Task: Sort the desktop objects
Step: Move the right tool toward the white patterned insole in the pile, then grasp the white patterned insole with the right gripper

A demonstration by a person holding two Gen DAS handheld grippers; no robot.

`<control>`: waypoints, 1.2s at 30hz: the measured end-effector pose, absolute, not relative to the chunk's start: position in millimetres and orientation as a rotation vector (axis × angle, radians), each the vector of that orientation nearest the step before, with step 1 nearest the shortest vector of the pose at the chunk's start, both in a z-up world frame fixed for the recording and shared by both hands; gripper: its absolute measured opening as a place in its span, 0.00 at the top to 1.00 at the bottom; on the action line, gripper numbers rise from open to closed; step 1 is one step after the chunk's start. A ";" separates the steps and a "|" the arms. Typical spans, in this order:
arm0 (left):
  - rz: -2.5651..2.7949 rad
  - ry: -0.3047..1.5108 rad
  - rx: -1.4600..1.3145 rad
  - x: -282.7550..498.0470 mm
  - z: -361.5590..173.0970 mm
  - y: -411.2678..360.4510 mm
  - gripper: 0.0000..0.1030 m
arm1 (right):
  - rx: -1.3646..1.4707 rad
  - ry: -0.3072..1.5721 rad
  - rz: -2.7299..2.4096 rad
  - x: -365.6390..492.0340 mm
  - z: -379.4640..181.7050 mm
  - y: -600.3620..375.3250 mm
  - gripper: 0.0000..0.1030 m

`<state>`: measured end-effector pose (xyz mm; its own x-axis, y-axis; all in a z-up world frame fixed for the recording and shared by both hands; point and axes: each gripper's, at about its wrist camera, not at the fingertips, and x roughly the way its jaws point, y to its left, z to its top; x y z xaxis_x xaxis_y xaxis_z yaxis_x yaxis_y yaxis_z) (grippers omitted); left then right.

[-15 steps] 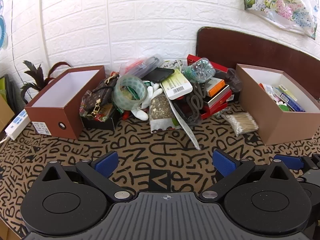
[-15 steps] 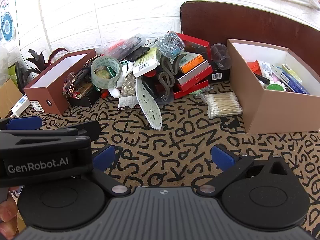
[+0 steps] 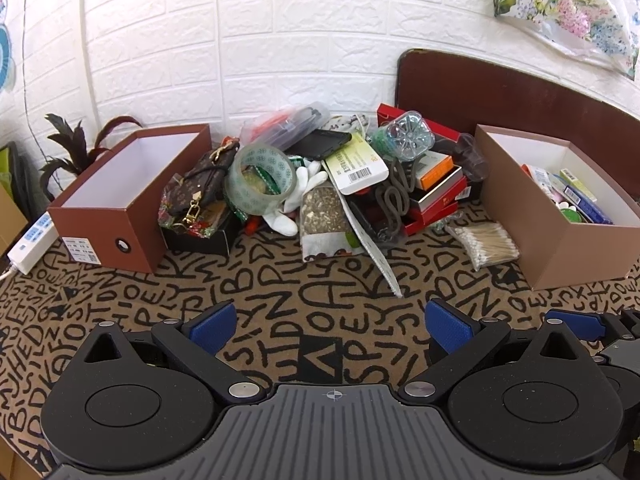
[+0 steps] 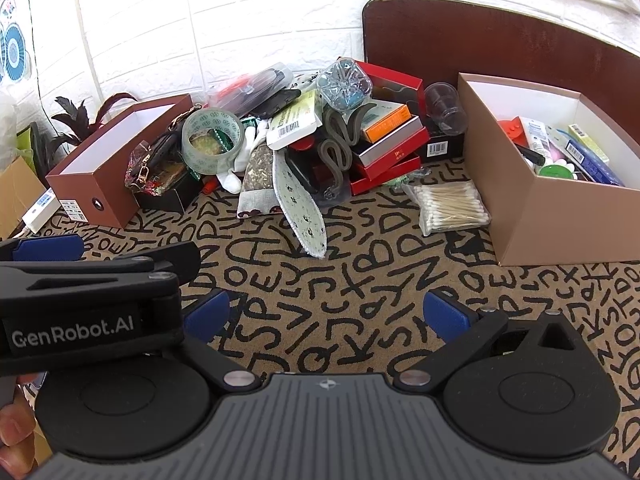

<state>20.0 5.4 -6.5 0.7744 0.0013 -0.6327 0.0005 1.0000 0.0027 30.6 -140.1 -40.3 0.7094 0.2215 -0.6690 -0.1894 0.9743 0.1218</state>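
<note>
The tabletop (image 3: 280, 304) is covered by a tan cloth printed with black letters and backs onto a white brick-pattern wall (image 3: 280, 40). A dark brown board (image 4: 500, 40) leans against that wall toward the right rear corner. At the left rear stands a brown box (image 3: 120, 200), white inside, and near the right edge a tan box (image 4: 560, 200) already holding small packets. Between them along the back edge lies the heap of clutter (image 3: 320, 180): a tape roll (image 3: 260, 180), a patterned purse (image 3: 200, 184), red boxes (image 4: 384, 152), and a bag of cotton swabs (image 4: 452, 204) just beside the tan box. Some heap items are too tangled to name.

The left gripper (image 3: 332, 322) and right gripper (image 4: 326, 312) both hover over bare cloth, fingers wide apart, holding nothing. Compared with the earlier frames, nothing has shifted.
</note>
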 end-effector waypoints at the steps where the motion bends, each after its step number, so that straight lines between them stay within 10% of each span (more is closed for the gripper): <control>1: 0.001 0.687 0.001 21.0 -6.9 5.4 0.00 | 0.045 0.749 0.228 31.3 -40.9 -140.6 0.00; 36: -0.109 0.779 -0.047 123.5 -58.3 20.5 0.00 | -0.074 0.752 0.348 116.4 -92.2 -117.4 0.04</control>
<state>123.5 20.5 -58.3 0.7062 -0.1159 -0.6985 0.0811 0.9933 -0.0829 116.4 -117.4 -92.2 0.6764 0.2829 -0.6801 -0.3357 0.9402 0.0573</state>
